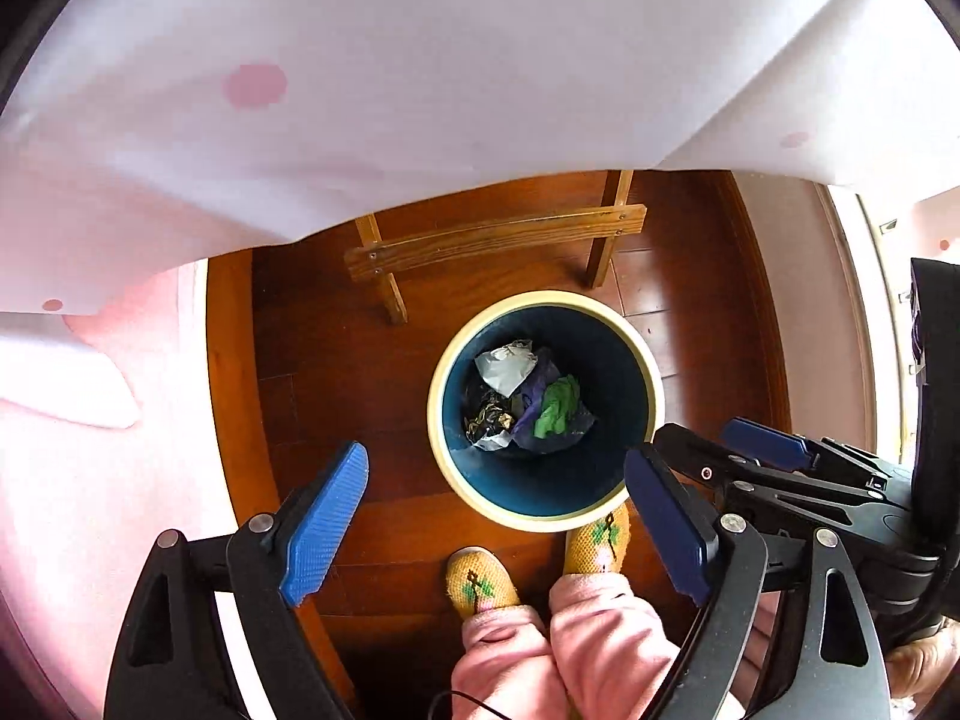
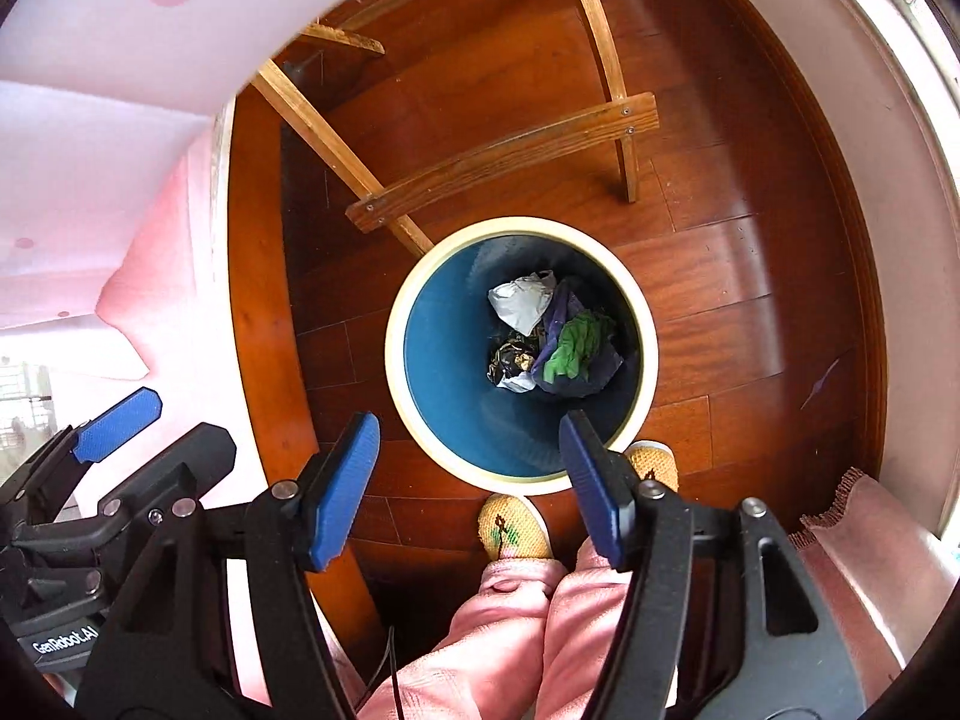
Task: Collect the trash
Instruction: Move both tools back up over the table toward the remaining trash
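Note:
A round bin (image 1: 444,456) (image 2: 399,384) with a cream rim and dark blue inside stands on the wooden floor below both grippers. Crumpled trash lies at its bottom: a white wad (image 1: 507,365) (image 2: 522,303), a green piece (image 1: 558,407) (image 2: 579,343) on dark purple plastic, and a dark shiny wrapper (image 1: 489,417) (image 2: 513,357). My left gripper (image 1: 498,522) hangs open above the bin's near side with nothing between its blue pads. My right gripper (image 2: 465,489) is open too, empty, just right of the left one; it shows in the left wrist view (image 1: 708,450).
A wooden table frame (image 1: 498,243) (image 2: 504,159) stands just behind the bin under a white cloth with pink dots (image 1: 360,90). The person's feet in yellow slippers (image 1: 480,582) (image 2: 516,525) and pink trouser legs stand at the bin's near edge. A pink cushion (image 2: 870,546) lies right.

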Tool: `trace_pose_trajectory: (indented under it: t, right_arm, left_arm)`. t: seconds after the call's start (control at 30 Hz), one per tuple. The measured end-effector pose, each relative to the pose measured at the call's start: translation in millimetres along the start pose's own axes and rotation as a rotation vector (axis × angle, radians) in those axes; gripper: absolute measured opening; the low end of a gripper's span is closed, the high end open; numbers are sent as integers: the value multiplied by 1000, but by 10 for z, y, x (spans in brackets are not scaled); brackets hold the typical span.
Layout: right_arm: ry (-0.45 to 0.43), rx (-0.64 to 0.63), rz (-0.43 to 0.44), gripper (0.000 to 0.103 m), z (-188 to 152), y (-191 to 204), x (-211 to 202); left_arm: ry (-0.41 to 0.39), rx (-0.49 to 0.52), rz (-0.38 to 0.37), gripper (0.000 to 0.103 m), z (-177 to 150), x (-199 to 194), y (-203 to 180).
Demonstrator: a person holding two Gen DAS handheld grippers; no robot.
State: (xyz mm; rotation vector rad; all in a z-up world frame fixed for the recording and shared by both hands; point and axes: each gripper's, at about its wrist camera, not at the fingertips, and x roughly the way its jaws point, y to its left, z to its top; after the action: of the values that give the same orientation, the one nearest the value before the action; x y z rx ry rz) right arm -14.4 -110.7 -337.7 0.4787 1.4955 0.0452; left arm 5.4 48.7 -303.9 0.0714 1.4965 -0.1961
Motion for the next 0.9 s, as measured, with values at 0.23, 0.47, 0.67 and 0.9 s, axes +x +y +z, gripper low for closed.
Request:
trace_pose_trajectory:
  t: [0.23, 0.47, 0.67, 0.9]
  right_arm:
    - [-53, 12, 25, 60, -141, 262, -674]
    - [-145, -4, 48, 60, -329, 560, -1573]
    - [-247, -45, 54, 60, -433, 846, -2338]
    - [-376, -67, 59, 60, -457, 1114, -3113]
  left_arm:
    - [-70, 4, -38, 90, -23, -839, 14]
    - [-188, 40, -72, 90, -23, -1877, -10]
    - [-267, 93, -75, 90, 66, -2669, -40]
    - [-382, 105, -117, 90, 253, -3556, 13]
